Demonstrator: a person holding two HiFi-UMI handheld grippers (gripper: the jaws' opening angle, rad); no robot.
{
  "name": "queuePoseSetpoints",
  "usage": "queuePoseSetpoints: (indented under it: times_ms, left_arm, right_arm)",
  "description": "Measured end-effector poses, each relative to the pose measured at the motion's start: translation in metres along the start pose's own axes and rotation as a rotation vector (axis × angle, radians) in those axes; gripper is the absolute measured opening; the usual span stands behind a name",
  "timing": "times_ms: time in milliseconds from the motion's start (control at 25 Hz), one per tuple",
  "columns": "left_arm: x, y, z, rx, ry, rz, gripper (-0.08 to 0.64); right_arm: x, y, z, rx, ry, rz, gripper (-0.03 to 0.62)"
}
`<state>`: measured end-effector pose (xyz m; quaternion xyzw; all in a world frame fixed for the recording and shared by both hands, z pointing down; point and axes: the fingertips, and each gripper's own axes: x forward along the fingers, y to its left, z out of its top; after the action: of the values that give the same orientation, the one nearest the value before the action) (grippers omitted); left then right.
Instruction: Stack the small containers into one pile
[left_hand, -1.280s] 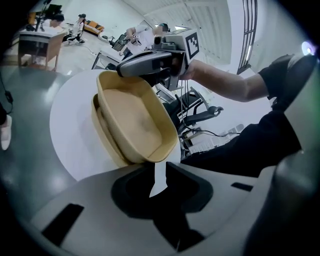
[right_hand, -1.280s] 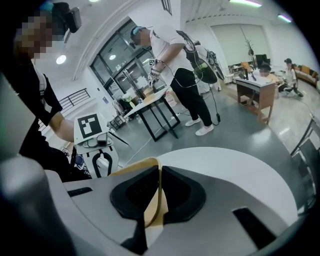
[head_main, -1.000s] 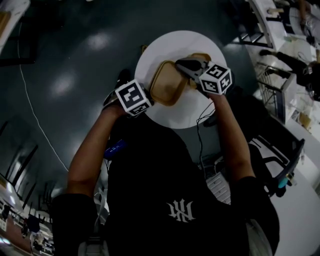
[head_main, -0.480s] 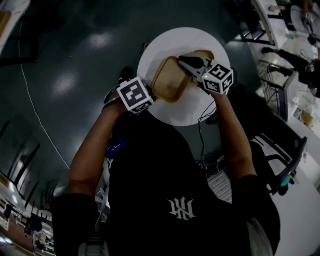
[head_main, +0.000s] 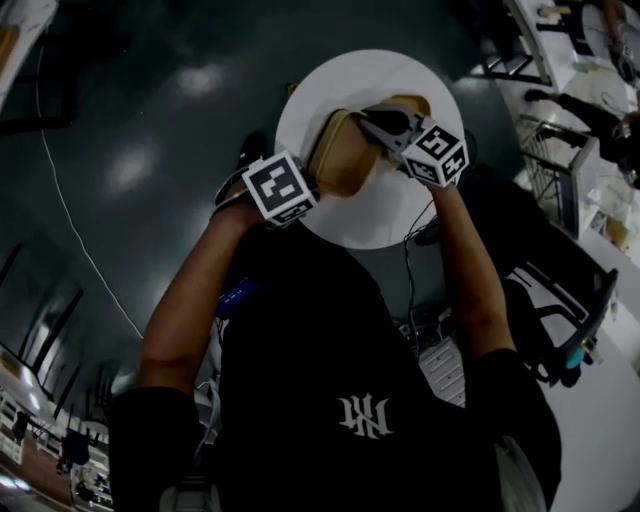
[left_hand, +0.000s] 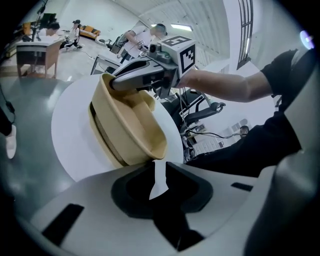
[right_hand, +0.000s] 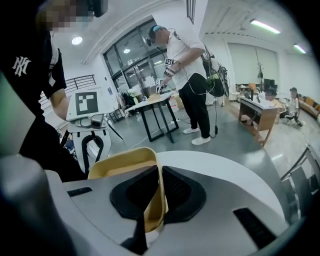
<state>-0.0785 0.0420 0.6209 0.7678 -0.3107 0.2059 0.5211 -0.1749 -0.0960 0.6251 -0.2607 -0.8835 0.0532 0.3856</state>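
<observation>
A tan container (head_main: 343, 152) hangs tilted on edge over the round white table (head_main: 352, 218). My right gripper (head_main: 366, 122) is shut on its far wall, and the thin wall (right_hand: 159, 186) shows pinched between the jaws. In the left gripper view the container (left_hand: 131, 125) looks like two shells nested together, with a dark seam (left_hand: 102, 131) between them. My left gripper (left_hand: 158, 169) is at its lowest corner. Its jaws have just eased slightly wider, and only white table shows in the slit. Another tan container (head_main: 412, 103) lies behind the right gripper.
The table is small, with dark floor all round it. A chair (head_main: 565, 330) and cables stand at my right. A black-legged table (right_hand: 150, 117) and a standing person (right_hand: 185, 65) are beyond the table, with desks and people farther off.
The tan container has tipped further onto its edge as the right gripper rolled. The left gripper stays at the near left corner.
</observation>
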Motion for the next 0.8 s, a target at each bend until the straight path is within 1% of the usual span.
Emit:
queuePoseSetpoints:
  times_ms: [120, 320, 600, 800]
  left_arm:
    - [0.003, -0.003, 0.002, 0.007, 0.01, -0.007, 0.069]
    - [0.007, 0.0, -0.003, -0.013, 0.026, -0.002, 0.071]
    - [0.001, 0.014, -0.012, -0.033, 0.034, 0.047, 0.098]
    - [-0.006, 0.023, -0.021, -0.039, 0.055, 0.068, 0.123]
  right_arm:
    - [-0.001, 0.0, -0.003, -0.001, 0.036, 0.002, 0.048]
    - [0.004, 0.0, -0.014, 0.009, 0.101, 0.007, 0.046]
    - [0.009, -0.002, -0.022, -0.032, 0.157, -0.036, 0.048]
    - [0.005, -0.004, -0.016, -0.017, 0.133, -0.075, 0.049]
